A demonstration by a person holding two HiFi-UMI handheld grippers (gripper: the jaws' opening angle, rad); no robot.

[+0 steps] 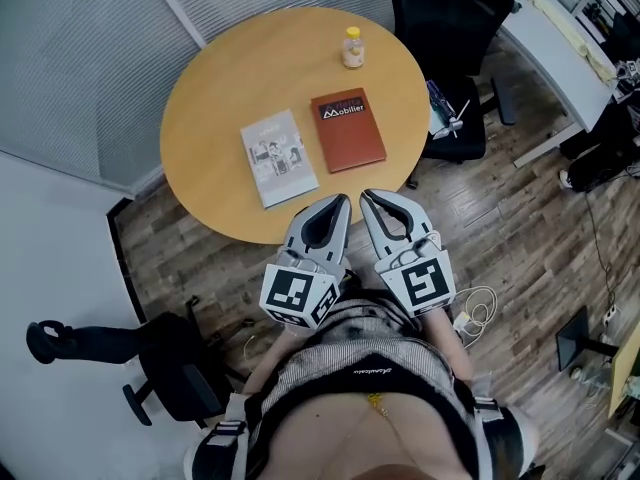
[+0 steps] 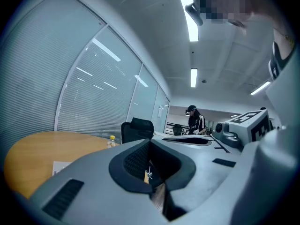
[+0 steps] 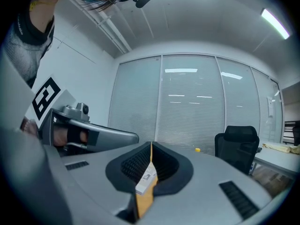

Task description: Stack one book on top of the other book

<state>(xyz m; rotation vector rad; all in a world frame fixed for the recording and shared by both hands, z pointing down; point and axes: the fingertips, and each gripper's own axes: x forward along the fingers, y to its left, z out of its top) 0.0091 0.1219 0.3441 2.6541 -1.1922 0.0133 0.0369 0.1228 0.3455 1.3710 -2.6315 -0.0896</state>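
The red-brown book and the pale grey book lie flat side by side on the round wooden desk, a narrow gap between them, the grey one on the left and slightly nearer you. A small yellow-capped bottle stands beyond them. Your left tool and right tool hover at the desk's near edge, jaws closed together, holding nothing. A black office chair stands behind the desk.

White book beside red book on round table; both grippers short of edge, shut.
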